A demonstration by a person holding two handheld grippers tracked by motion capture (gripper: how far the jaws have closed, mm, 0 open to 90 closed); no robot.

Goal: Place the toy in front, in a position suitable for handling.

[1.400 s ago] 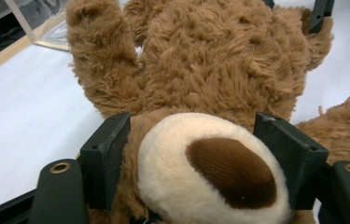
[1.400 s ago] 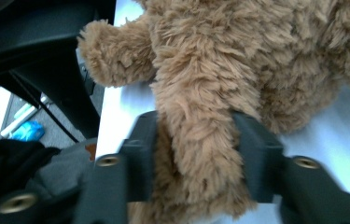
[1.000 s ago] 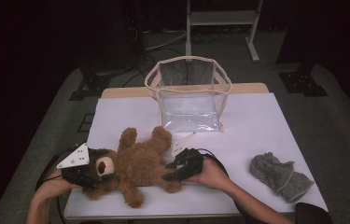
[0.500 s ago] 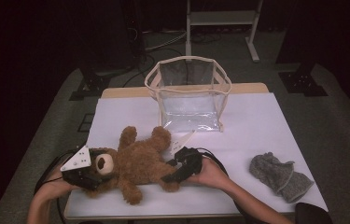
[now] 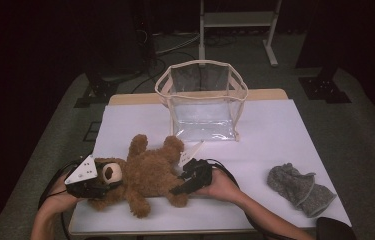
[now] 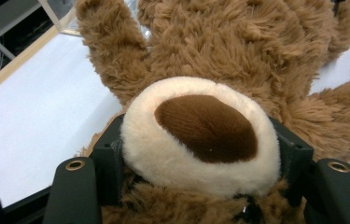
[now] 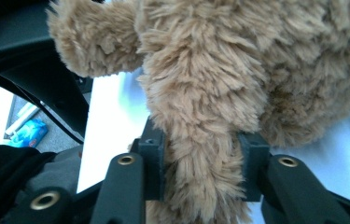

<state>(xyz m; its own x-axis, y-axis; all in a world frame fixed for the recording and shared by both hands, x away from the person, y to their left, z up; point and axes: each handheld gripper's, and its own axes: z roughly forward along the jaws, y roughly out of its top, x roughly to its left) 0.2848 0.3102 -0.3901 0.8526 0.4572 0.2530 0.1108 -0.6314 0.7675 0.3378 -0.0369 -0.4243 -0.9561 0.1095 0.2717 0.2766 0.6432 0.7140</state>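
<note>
A brown teddy bear (image 5: 147,175) lies on its back on the white table (image 5: 275,135), near the front edge. My left gripper (image 5: 106,181) is at its head. In the left gripper view, the jaws have just been closing and now press both sides of the cream snout (image 6: 200,135), with my left gripper (image 6: 200,151) shut on it. My right gripper (image 5: 177,189) is at the bear's leg. Its jaws have also just been closing, and in the right gripper view my right gripper (image 7: 203,154) squeezes the furry leg (image 7: 200,196) between its pads.
A clear plastic bag (image 5: 202,100) with a cream rim stands open behind the bear at the table's middle back. A grey knitted hat (image 5: 300,187) lies at the front right. Dark floor and stand legs surround the table.
The left gripper's jaws have drawn in around the bear's head. The right gripper stays at the leg. The bear has hardly shifted.
</note>
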